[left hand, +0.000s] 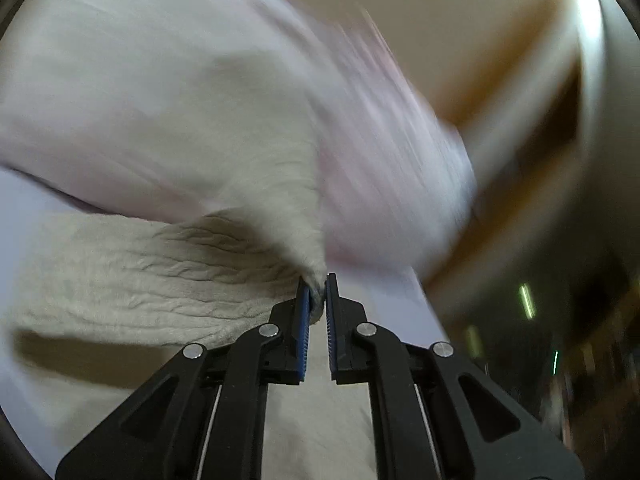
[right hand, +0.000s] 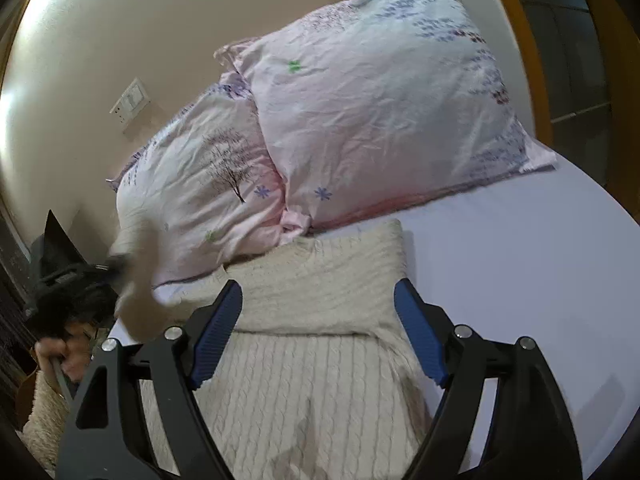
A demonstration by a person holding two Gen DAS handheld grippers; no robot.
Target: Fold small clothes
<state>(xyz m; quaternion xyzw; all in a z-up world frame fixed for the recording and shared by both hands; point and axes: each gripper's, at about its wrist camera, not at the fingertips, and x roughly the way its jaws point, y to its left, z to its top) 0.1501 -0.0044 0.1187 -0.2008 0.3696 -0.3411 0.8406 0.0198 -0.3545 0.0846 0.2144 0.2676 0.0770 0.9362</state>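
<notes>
A cream cable-knit sweater point(right hand: 304, 344) lies on the pale lilac bed sheet point(right hand: 500, 280), its top part folded over. My left gripper point(left hand: 317, 292) is shut on a corner of the sweater point(left hand: 132, 272) and lifts it off the bed; the lifted cloth hangs blurred above. In the right wrist view the left gripper point(right hand: 116, 266) shows at the far left, holding that raised cloth. My right gripper point(right hand: 318, 300) is open and empty, hovering over the folded upper part of the sweater.
Two pink floral pillows point(right hand: 360, 112) lie at the head of the bed against a beige wall point(right hand: 100, 40) with a switch plate point(right hand: 132, 102). A wooden frame point(right hand: 528, 60) runs at the right. The person's hand point(right hand: 60, 354) shows at lower left.
</notes>
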